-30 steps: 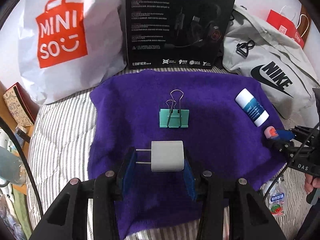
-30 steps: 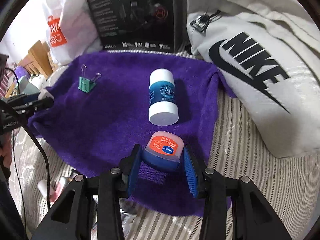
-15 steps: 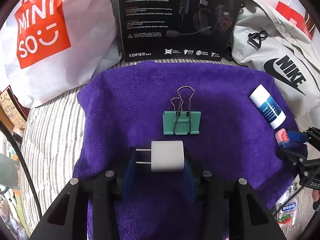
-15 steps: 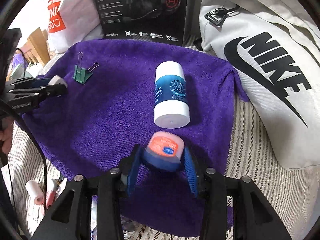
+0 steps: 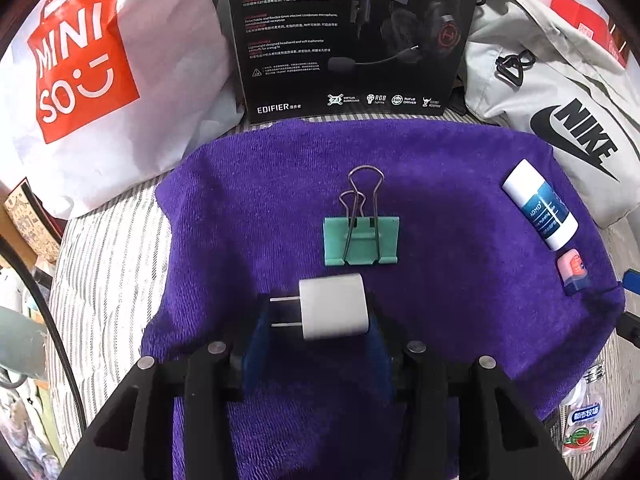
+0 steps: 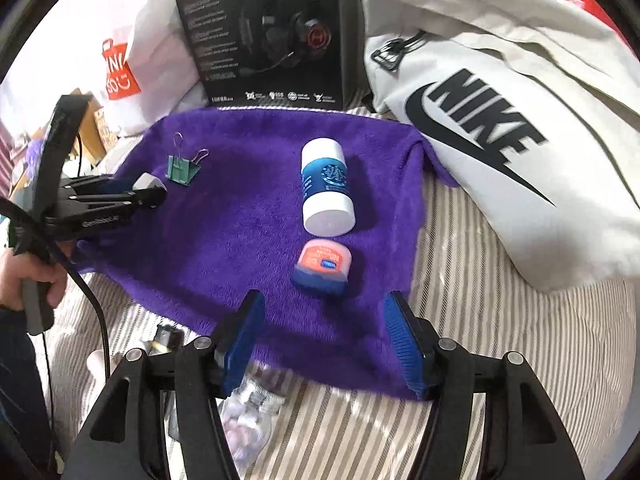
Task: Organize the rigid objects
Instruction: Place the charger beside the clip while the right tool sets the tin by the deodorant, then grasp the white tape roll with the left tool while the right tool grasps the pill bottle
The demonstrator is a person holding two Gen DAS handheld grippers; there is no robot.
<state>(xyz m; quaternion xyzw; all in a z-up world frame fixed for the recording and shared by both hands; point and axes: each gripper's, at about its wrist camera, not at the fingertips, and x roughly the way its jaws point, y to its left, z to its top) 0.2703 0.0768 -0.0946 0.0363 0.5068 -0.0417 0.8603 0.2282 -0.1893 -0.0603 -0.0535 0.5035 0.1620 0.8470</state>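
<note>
On the purple towel lie a green binder clip, a white-and-blue tube and a small pink-lidded blue jar. My left gripper has a white plug charger between its blue pads, low on the towel just before the clip. Its jaws are opening, and the pads still touch the charger's ends. My right gripper is open and still opening. The jar sits free on the towel just ahead of its fingertips, with the tube beyond. The right wrist view also shows the left gripper at the towel's left.
A white Miniso bag, a black headset box and a grey Nike bag wall in the towel's far side. Small bottles lie on the striped sheet off the near edge. A hand holds the left gripper.
The right jaws have spread and drawn back, leaving the jar on the towel. The left gripper moved closer to the clip with the charger, which now sits slightly tilted.
</note>
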